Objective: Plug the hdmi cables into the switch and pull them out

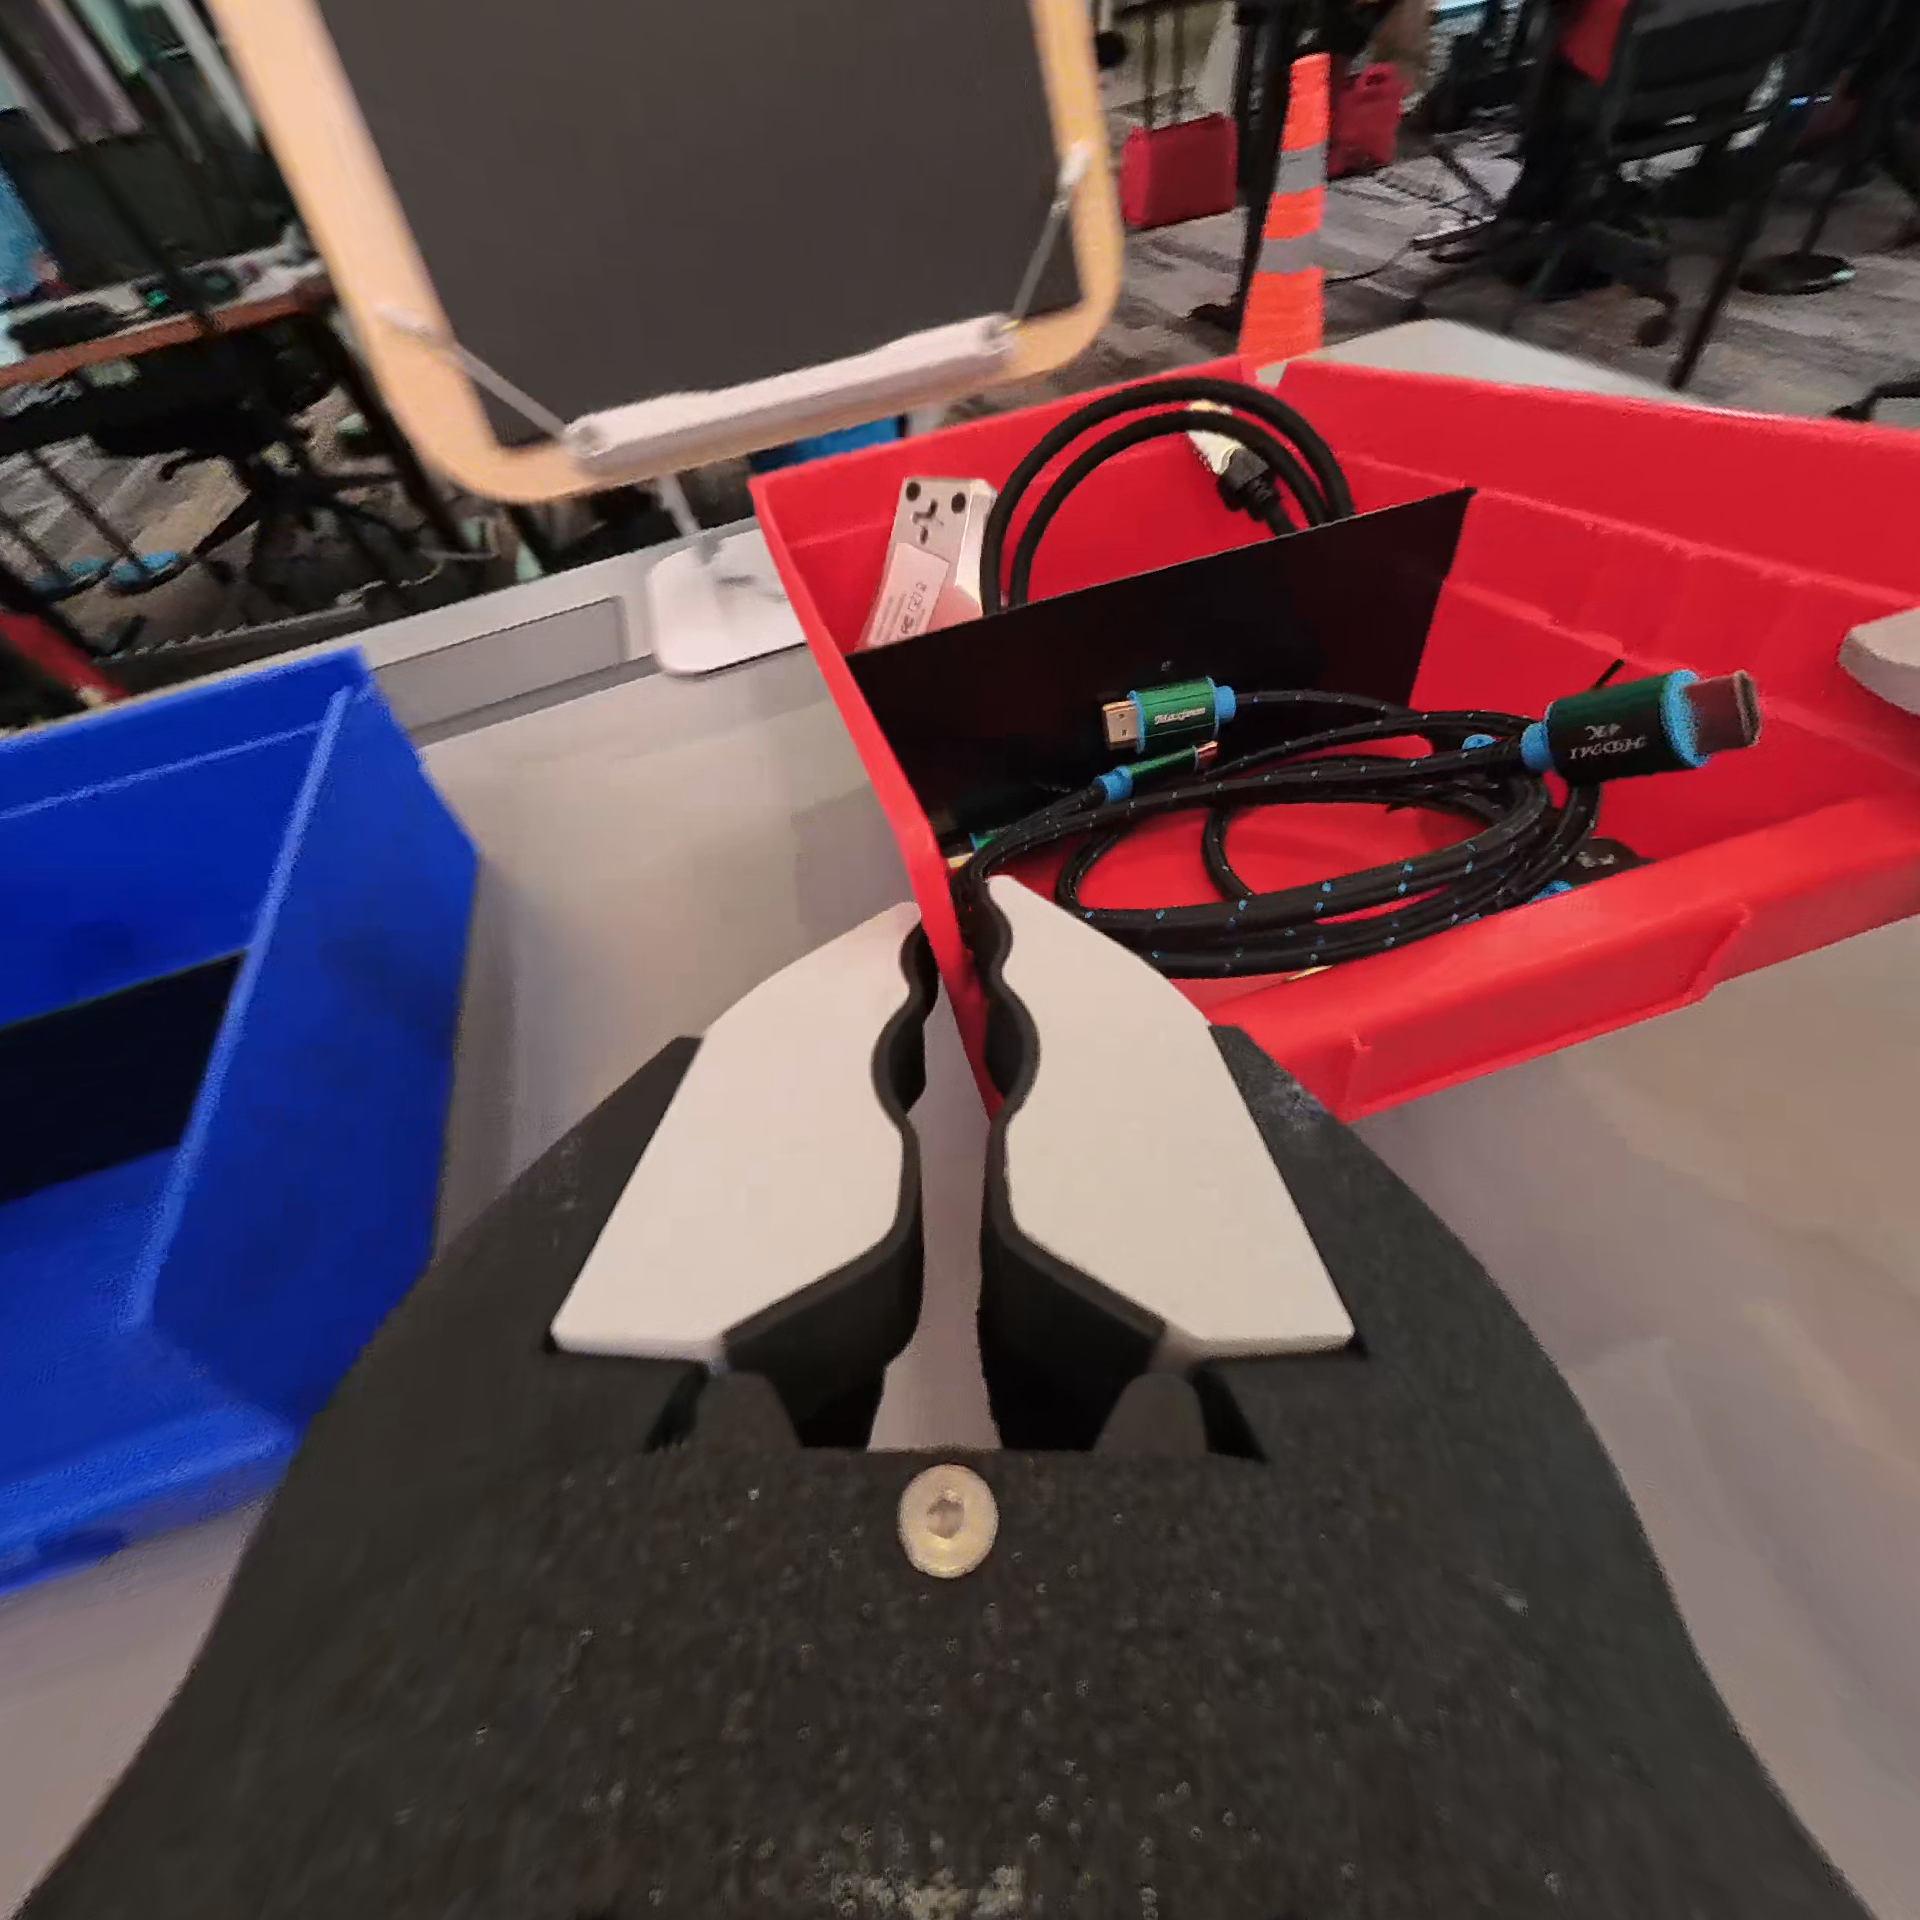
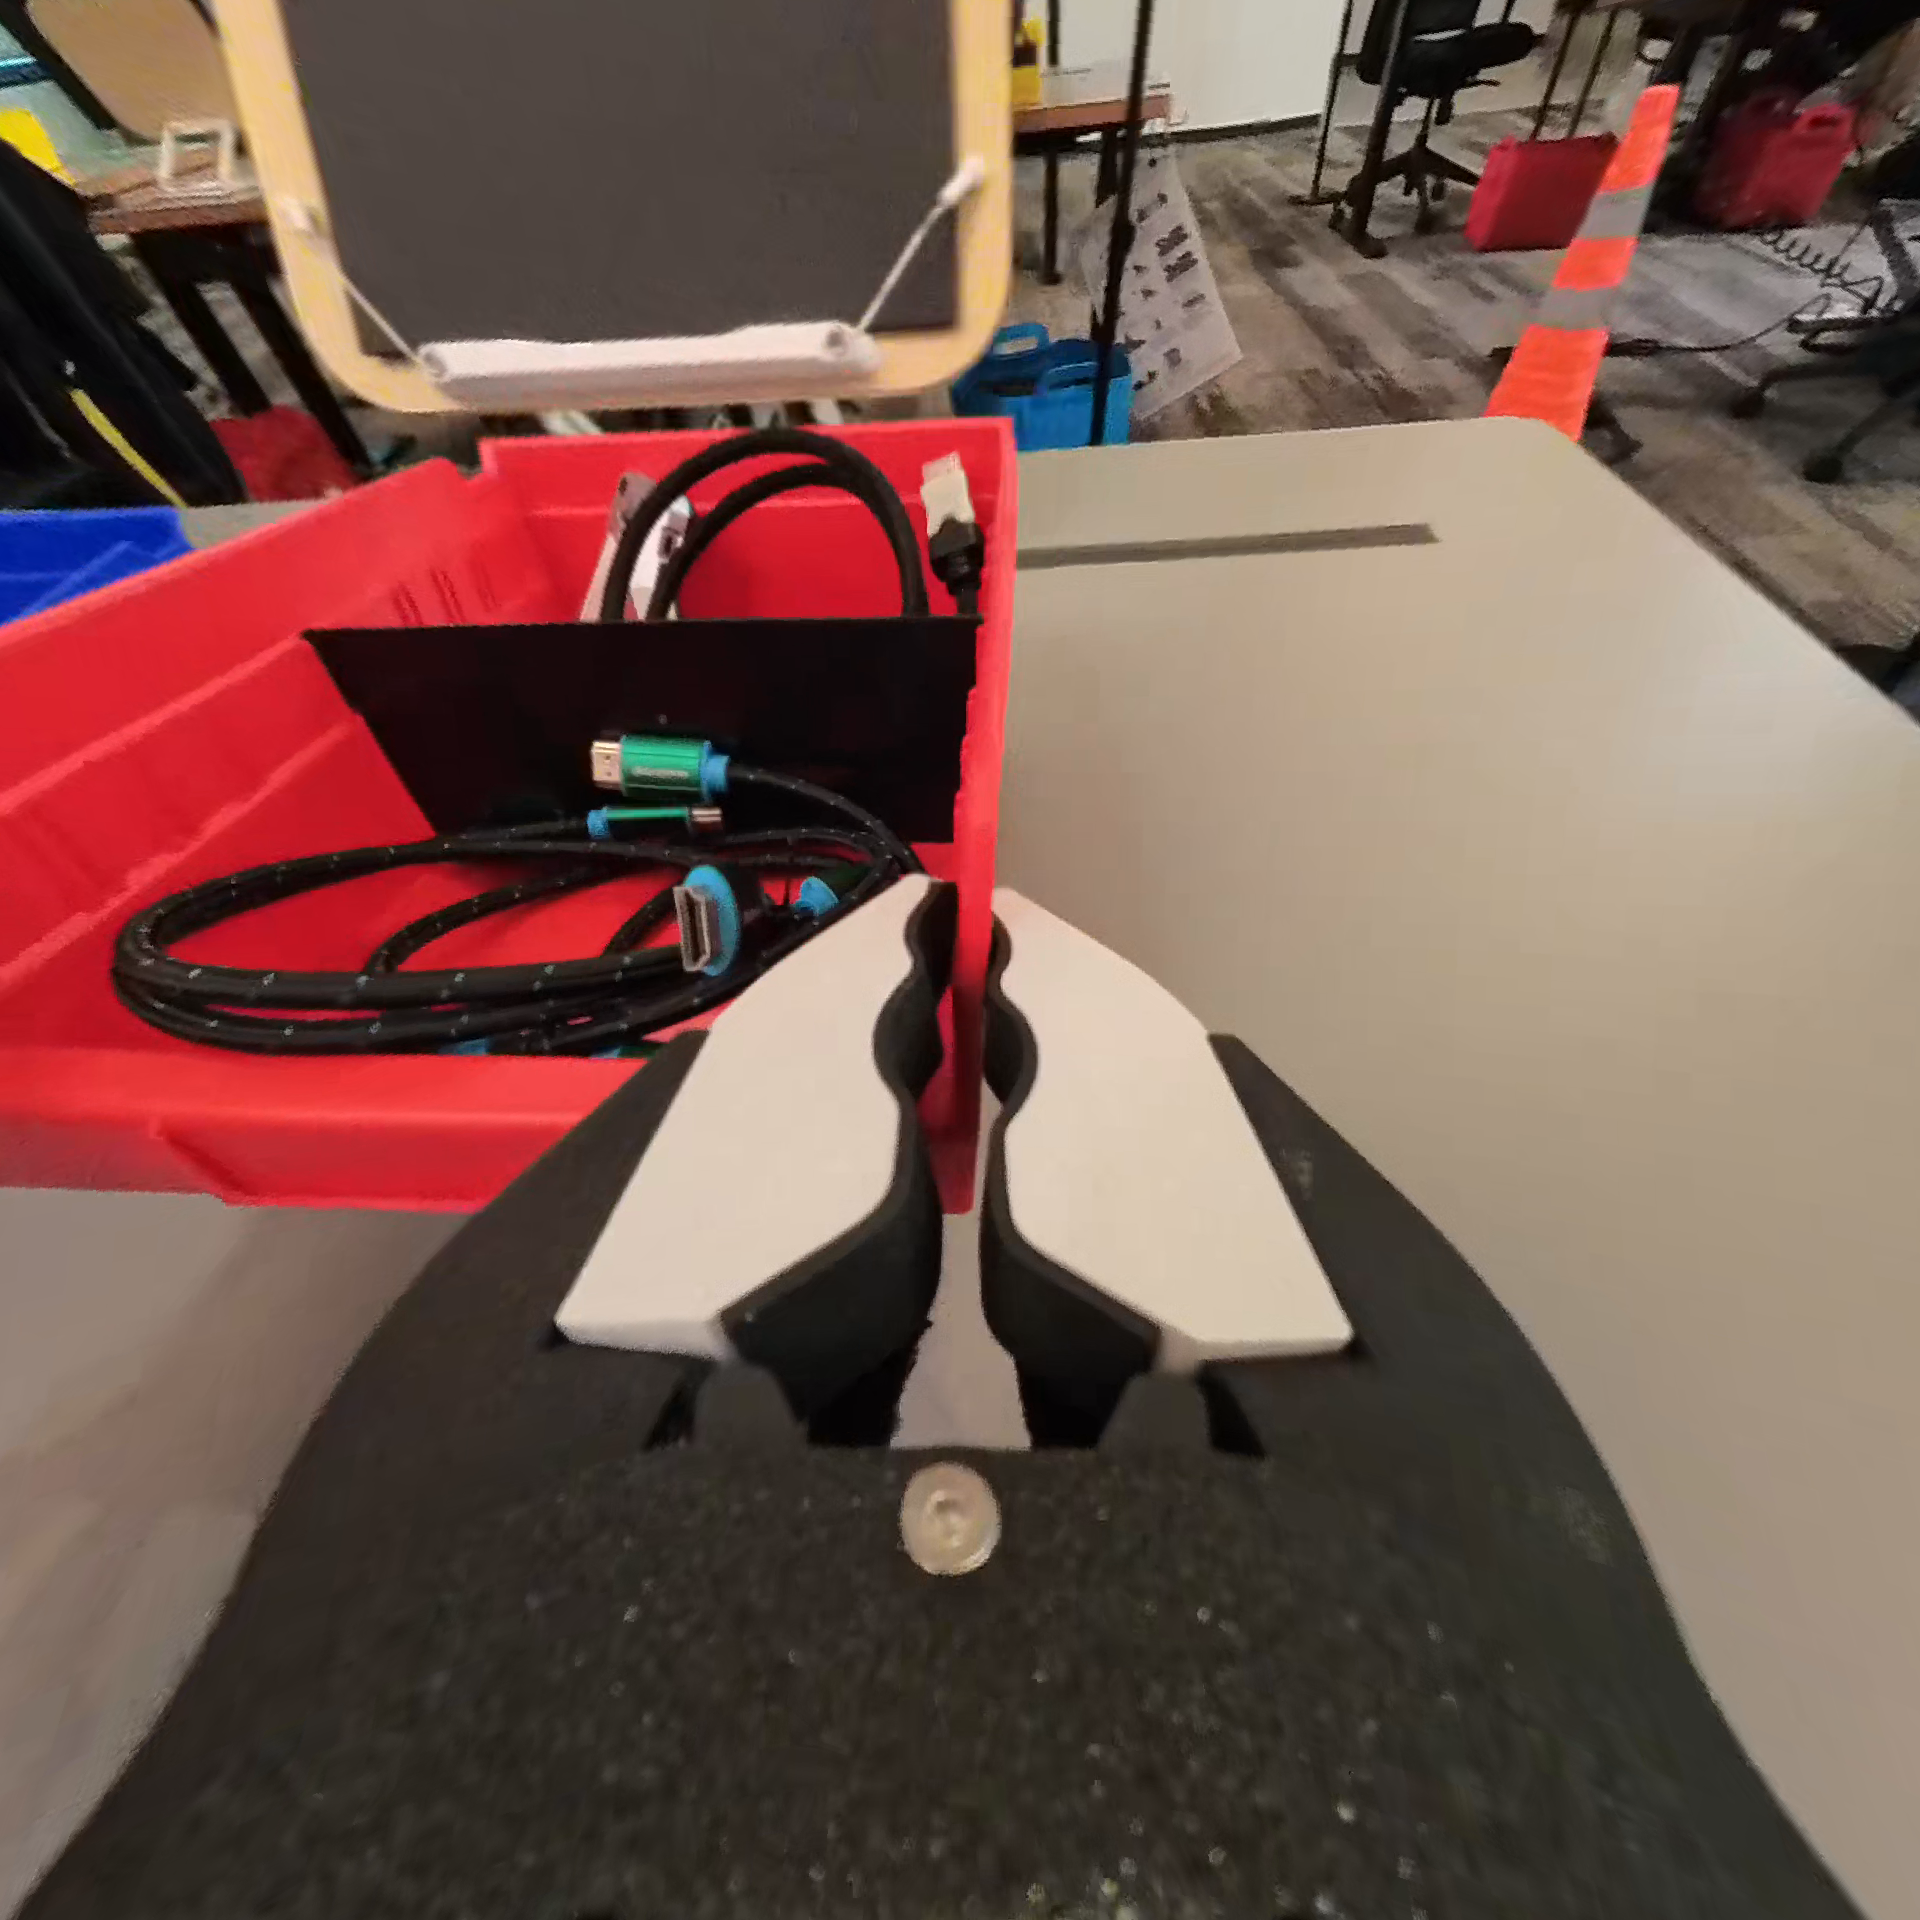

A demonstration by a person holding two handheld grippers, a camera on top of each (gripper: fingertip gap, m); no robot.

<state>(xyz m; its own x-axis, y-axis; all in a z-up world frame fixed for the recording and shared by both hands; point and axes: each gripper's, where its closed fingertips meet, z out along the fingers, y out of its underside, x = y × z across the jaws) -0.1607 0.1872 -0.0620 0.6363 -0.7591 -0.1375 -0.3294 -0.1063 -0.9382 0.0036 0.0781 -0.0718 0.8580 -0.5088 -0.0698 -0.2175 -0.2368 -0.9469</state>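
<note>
A red bin (image 1: 1455, 1039) with a black divider (image 1: 1143, 644) stands on the grey table. Its near compartment holds coiled black-and-blue braided HDMI cables (image 1: 1351, 904) with green-and-blue plugs (image 1: 1169, 715). One plug (image 1: 1652, 727) sticks up at the right. The far compartment holds the silver switch (image 1: 930, 566) and a plain black cable (image 1: 1164, 416). My left gripper (image 1: 956, 925) is shut and empty at the bin's near left corner. My right gripper (image 2: 966, 914) is shut and empty at the bin's (image 2: 312, 1132) near right corner, beside the cables (image 2: 364, 987). The switch (image 2: 644, 551) also shows in the right wrist view.
A blue bin (image 1: 208, 1039) stands left of the red one. A wood-framed dark panel on a stand (image 1: 675, 208) rises behind the bins. The grey table (image 2: 1455, 831) stretches to the right. An orange cone (image 2: 1579, 281) and chairs stand on the floor beyond.
</note>
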